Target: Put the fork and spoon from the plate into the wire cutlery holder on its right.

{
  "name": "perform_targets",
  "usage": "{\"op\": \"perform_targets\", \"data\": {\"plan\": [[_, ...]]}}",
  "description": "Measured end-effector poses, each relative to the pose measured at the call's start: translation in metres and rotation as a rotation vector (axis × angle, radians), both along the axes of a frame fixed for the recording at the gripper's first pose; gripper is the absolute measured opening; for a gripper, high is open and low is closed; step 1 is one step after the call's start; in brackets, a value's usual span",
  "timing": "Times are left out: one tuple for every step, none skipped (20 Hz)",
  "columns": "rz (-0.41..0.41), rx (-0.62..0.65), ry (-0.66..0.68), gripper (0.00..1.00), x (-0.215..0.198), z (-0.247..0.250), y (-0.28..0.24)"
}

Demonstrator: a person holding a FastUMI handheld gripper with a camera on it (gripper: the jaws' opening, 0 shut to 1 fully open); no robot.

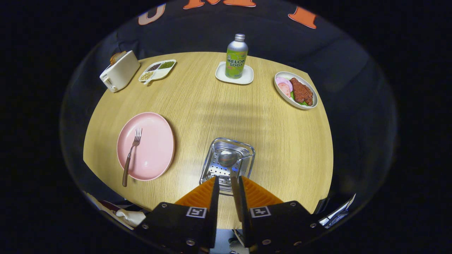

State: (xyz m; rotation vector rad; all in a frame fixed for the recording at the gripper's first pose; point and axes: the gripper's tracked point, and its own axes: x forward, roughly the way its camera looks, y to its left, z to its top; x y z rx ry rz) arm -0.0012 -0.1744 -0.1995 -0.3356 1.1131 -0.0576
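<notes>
From where I sit, the hand-held gripper (226, 181) hangs above the near edge of the wire cutlery holder (227, 160), its 2 fingers drawn close with only a narrow gap between them. The spoon (227, 158) stands in that gap: its handle runs down between the fingers and its bowl sits up inside the holder, just ahead of the fingertips. I cannot tell whether both fingers actually press on the handle or merely flank it.

The holder is a shiny metal basket with a perforated floor, resting on the round wooden worktop (282, 141). To its left, well apart, lies the pink plate (155, 155). The fork (131, 155) rests on that plate, tines pointing away from me, its brown handle hanging past the plate's near rim onto the worktop.

Beyond the holder, at the far side of the worktop, a green soda bottle (236, 58) stands upright on a small white square dish (247, 79). To its right sits an oval white dish of food (296, 91) holding sliced meats. To its left are a white divided tray (158, 70) with 3 compartments of beans and grains, and just beside it a white toaster (119, 72) with bread sticking up from the slot.
</notes>
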Motion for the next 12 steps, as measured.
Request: {"op": "perform_targets", "data": {"plan": [[-0.001,0.009,-0.016,0.36,0.000,0.004,0.003],[0.000,0.023,-0.034,0.43,-0.002,0.007,0.009],[0.000,0.038,-0.054,0.50,-0.001,0.010,0.017],[0.004,0.056,-0.080,0.58,0.000,0.012,0.024],[0.009,0.071,-0.110,0.62,0.002,0.016,0.033],[0.017,0.084,-0.144,0.70,0.005,0.019,0.043],[0.024,0.091,-0.171,0.74,0.006,0.021,0.051],[0.034,0.095,-0.195,0.84,0.007,0.023,0.061],[0.048,0.097,-0.217,0.89,0.009,0.024,0.071],[0.066,0.098,-0.239,0.96,0.010,0.024,0.082],[0.081,0.096,-0.267,0.98,0.013,0.024,0.093],[0.095,0.096,-0.292,0.98,0.015,0.023,0.104]]}}
